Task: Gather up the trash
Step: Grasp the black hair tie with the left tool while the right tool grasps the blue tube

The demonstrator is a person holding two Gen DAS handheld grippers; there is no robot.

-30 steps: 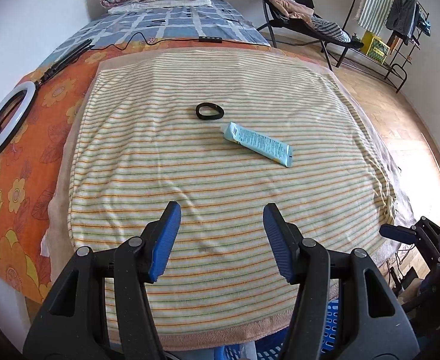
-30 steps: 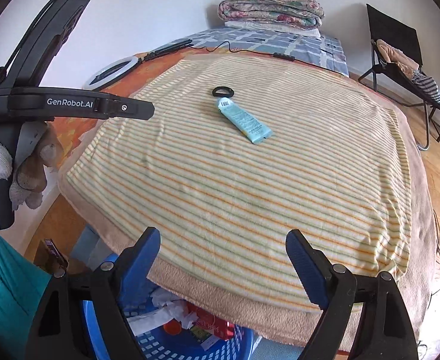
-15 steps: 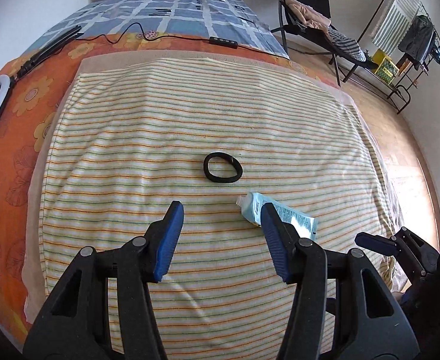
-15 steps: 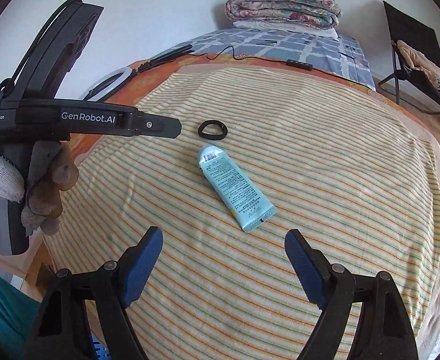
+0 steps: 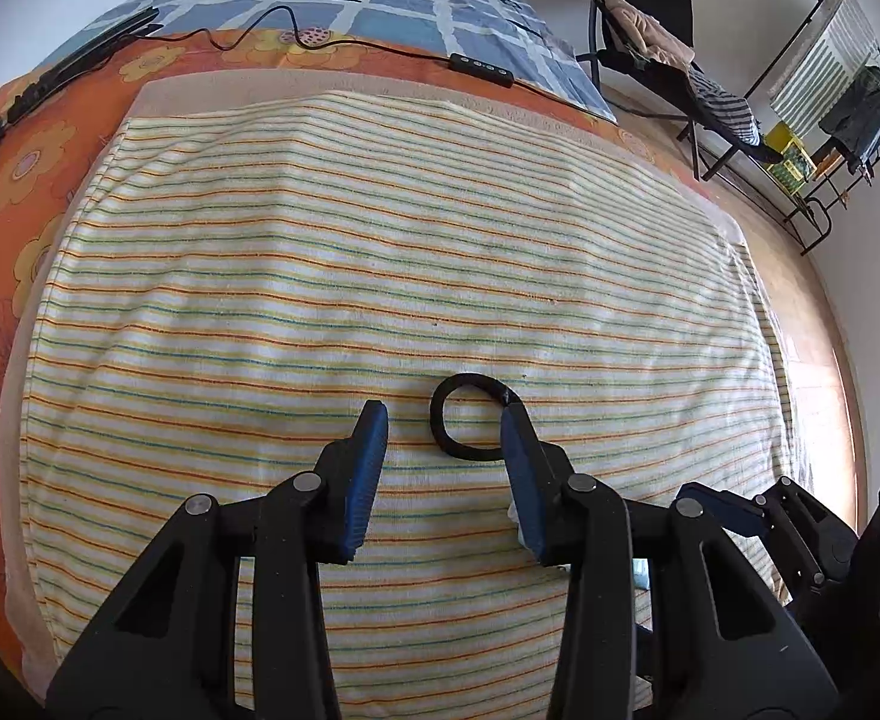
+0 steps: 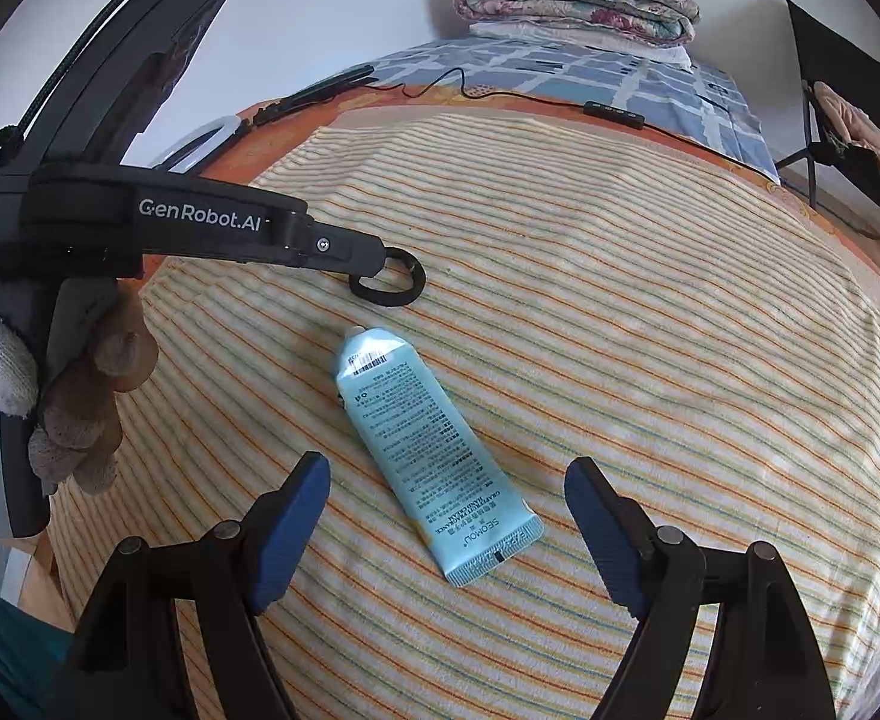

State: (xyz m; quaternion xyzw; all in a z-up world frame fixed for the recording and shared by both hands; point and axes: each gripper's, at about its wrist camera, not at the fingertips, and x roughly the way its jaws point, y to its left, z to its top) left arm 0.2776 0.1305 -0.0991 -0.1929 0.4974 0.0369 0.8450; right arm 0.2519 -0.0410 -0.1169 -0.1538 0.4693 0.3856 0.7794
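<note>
We had the left tongs (image 5: 445,420) low over the striped towel (image 5: 380,240) on the bed (image 5: 14,192), blue pads spread wide with nothing between them but cloth. The black hair tie (image 5: 470,417) lay flat just ahead of the tips, nearer our right-side pad (image 5: 518,468), which covered part of the loop's edge in the left wrist view; whether pad and loop touched, we could not tell. From the right wrist view, the left tongs' dark body reached in from the side and its tip overlapped the hair tie's (image 6: 387,283) near rim.

The right tongs (image 6: 447,525) hung wide open as well, empty, pads far apart. The pale blue cream tube (image 6: 428,456) lay slantwise on the towel, its crimped end pointing down between the two pads and its cap end angled up toward the hair tie. The tube sat nearer the left-side pad (image 6: 287,525) than the other, clear of both. Hair tie and tube lay near each other, not touching.

We counted: one hair tie, one tube, two pairs of tongs. A gloved hand (image 6: 89,402) gripped the left handle at the frame's edge. Farther back, one black cable with an inline switch (image 5: 481,67) crossed the bed, a folded quilt (image 6: 578,0) was stacked at the head, and a dark chair (image 5: 650,24) stood beside the bed with clothes on it.
</note>
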